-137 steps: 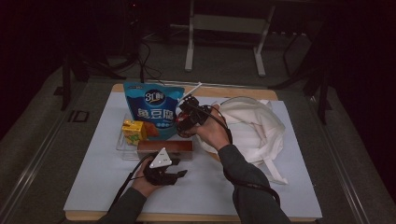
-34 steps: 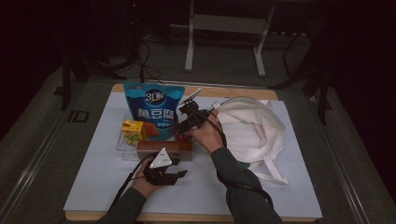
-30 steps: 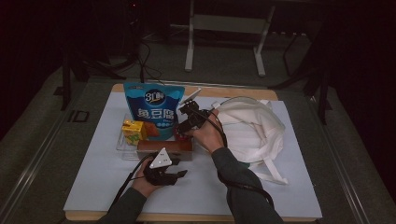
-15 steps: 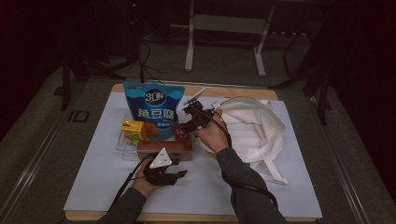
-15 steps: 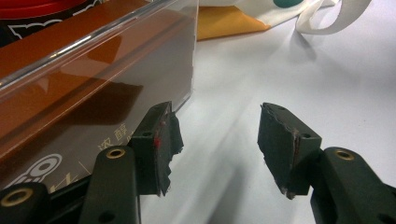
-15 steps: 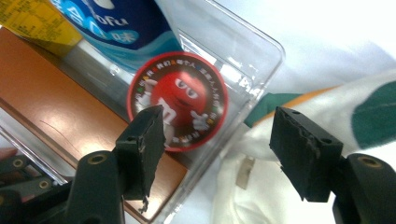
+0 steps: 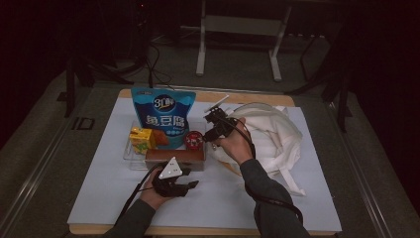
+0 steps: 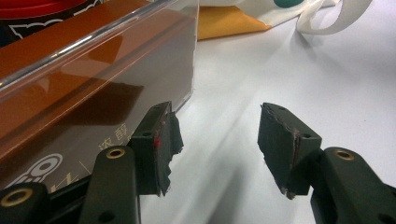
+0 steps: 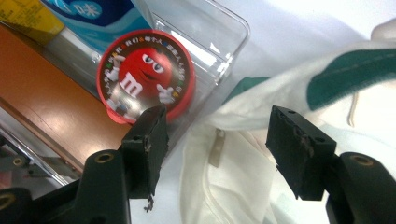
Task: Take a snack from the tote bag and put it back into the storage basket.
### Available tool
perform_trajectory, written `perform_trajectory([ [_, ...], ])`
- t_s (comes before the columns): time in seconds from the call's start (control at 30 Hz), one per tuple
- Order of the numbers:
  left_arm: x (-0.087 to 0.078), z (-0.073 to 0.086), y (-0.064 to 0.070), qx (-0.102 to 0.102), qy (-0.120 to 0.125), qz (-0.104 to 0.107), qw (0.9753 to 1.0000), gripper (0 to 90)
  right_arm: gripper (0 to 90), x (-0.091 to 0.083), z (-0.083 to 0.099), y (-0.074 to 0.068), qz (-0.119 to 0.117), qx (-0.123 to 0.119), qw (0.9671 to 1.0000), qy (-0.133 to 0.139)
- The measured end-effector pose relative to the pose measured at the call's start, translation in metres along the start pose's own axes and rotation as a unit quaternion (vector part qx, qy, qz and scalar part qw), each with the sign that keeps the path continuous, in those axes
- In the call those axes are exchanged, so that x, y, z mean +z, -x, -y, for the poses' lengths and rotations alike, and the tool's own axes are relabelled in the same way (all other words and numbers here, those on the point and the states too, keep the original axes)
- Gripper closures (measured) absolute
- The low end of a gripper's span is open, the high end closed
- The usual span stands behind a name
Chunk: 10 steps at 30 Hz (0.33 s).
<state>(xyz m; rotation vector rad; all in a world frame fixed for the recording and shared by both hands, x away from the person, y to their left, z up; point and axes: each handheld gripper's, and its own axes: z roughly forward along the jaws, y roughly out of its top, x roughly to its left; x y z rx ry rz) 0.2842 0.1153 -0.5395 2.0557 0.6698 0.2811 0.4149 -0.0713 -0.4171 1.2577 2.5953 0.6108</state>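
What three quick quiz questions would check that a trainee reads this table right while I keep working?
1. True or false: the right gripper is shut on the red M&M's tin.
2. Which item stands tallest in the clear plastic tray? A) blue snack pouch B) brown box C) yellow carton
3. What lies under the right gripper's right-hand jaw in the right gripper view?

Key:
1. False; its jaws stand open, holding nothing.
2. A.
3. The white cloth bag with green trim.

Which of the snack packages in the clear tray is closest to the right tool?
The round red M&M's tin, just beyond the right tool; the blue pouch, yellow carton and brown box sit farther left.
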Motion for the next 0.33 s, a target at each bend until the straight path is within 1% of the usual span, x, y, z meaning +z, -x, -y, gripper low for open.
perform_trajectory([
  [0.23, 0.000, 0.000, 0.000, 0.000, 0.000, 0.000, 1.0000, 45.6, 39.8, -0.004, 0.012, 0.010, -0.009, 0.003, 0.9999, 0.013],
  [0.33, 0.000, 0.000, 0.000, 0.000, 0.000, -0.001, 1.0000, 45.6, 39.8, -0.005, 0.014, 0.012, -0.010, 0.003, 0.9998, 0.016],
])
